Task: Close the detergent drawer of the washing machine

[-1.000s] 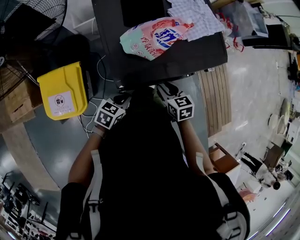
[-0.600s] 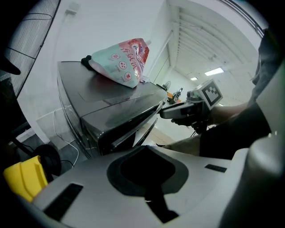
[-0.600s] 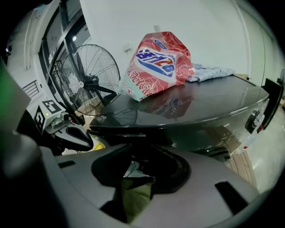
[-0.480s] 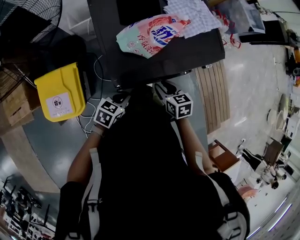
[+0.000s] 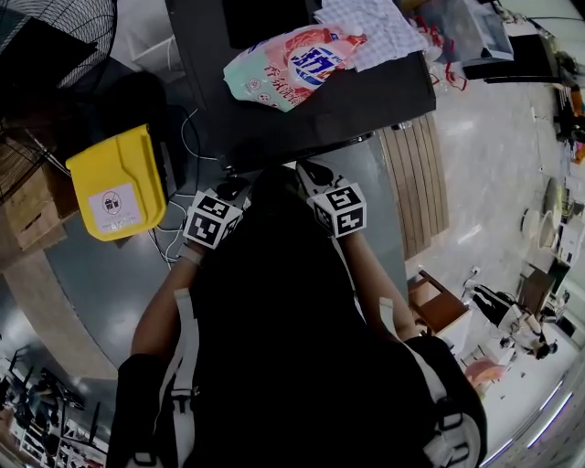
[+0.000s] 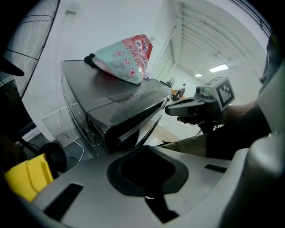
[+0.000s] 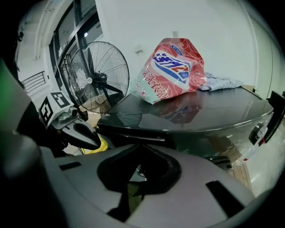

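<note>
The dark washing machine fills the top of the head view. Its front edge lies just ahead of both grippers. The detergent drawer is hidden under the grippers there. In the left gripper view a dark panel strip runs below the lid; I cannot tell whether it is pushed in. My left gripper is shut and holds nothing, with its jaws meeting. My right gripper is closing. Only a thin slit is left between its jaws, and I see nothing in it. Both sit side by side at the machine's front left corner.
A pink and mint detergent bag and a checked cloth lie on the lid. A yellow bin and a standing fan are to the left, with cables on the floor. A wooden slat panel lies to the right.
The head view has drifted slightly. Both grippers stay at the machine's front edge, and nothing else has visibly moved.
</note>
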### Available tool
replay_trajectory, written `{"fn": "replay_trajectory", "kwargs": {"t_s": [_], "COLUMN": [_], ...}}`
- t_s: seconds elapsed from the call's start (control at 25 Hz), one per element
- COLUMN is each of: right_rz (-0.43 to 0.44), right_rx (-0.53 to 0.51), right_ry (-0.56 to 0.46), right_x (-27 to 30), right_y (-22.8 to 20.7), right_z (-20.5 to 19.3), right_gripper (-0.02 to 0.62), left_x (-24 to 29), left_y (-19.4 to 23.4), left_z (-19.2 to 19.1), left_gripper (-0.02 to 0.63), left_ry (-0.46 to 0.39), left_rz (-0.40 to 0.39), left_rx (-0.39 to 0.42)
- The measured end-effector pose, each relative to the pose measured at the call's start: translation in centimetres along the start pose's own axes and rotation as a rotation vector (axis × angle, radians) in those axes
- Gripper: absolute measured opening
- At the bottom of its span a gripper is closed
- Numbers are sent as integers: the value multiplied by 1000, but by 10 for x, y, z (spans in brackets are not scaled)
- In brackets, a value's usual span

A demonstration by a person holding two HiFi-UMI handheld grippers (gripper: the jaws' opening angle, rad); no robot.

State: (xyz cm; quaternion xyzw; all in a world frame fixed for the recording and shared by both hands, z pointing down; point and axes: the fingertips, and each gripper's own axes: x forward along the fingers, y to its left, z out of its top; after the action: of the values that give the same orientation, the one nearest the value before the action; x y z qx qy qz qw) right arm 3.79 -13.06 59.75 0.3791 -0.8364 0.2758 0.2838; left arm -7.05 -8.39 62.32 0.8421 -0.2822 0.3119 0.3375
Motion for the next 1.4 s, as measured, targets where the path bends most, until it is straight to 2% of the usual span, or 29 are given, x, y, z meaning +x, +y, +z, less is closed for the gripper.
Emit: {"fn": "replay_trajectory", "kwargs": {"t_s": [0.28,0.64,0.76,0.96,1.2,1.4], "right_rz": [-5,17,23,71,87,86], "right_rx": [4,-30,-47,-130,-148,-151], "right_ry": [16,54,57,131,143,135], "right_x": [3,7,12,19,20,18], "right_y": [0,1,-1,7,6,9], "right_z": [0,2,10,6,6,9], "right_gripper": [17,17,15,15,15,17], "left_x": [4,10,10,17,18,18], "left_y": [1,6,14,17,19,10], "left_z": [-5,-12,-5,-5,-7,5], "left_gripper": [11,11,10,10,11,11], "left_ry": [59,154,155,159,176,120], "left_rz": [-5,-9,18,-3,5,-10], "left_rx": [16,-9,-22,-65,-96,-113]}}
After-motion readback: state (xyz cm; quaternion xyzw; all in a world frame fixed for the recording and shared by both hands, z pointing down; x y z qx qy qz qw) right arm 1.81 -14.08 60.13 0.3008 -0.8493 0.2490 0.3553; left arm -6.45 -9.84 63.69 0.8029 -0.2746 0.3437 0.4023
